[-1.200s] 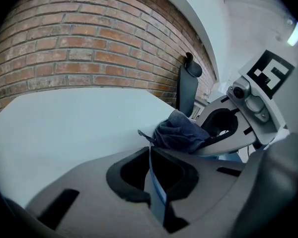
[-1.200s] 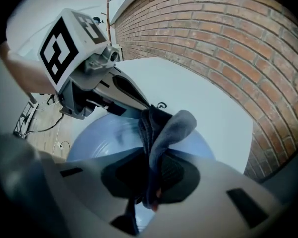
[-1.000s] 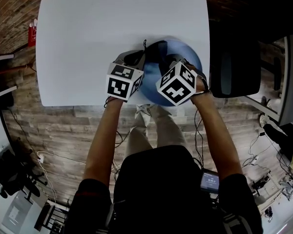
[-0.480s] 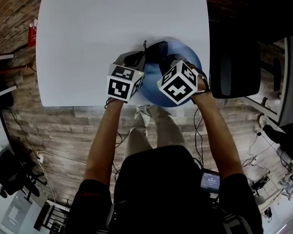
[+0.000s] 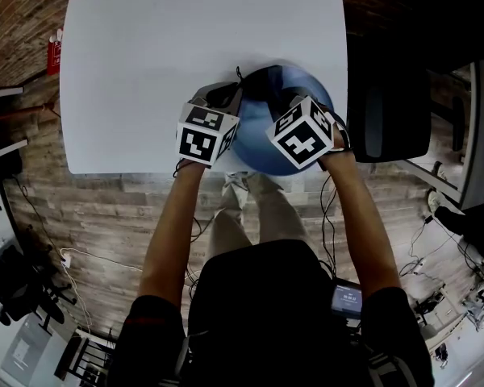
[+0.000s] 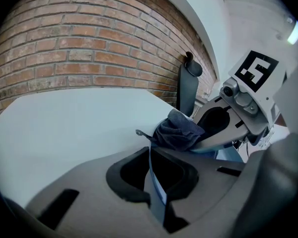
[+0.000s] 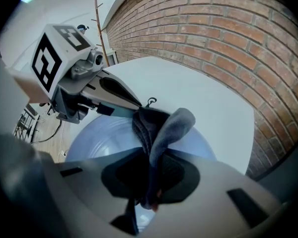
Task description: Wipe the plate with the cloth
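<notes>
1. At the near table edge: noted left gripper (image 6: 151,160) pinched tight on the near-left rim of the plate (image 5: 256,150), with the thin blue edge running between its jaws. Read as the steadying hold.
2. Just right of that: noted right gripper (image 7: 150,165) closed on the cloth (image 7: 161,125), a dark grey wad caught by its lower folds. Bulk bunched ahead of the jaws and, as far as can be told, lying on the plate's far part.
3. Located plate flat on the white table (image 5: 185,47), at its near right portion, with the near rim about at the table edge. Cannot tell whether it overhangs.
4. Judged plate rigid, smooth, probably slick and breakable, and likely to skate on the bare tabletop if pushed. Rim grip therefore useful, and clear of the wiped zone.
5. Judged cloth light, soft and limp. Should conform to the surface but could roll or drag out of the pinch. Best held deep in a thick fold, with a pad left free beyond the tips and moderate downward pressure.
6. Beyond: seen bare tabletop, then brick wall (image 6: 74,48), and a dark chair (image 5: 387,111) off the right side.
</notes>
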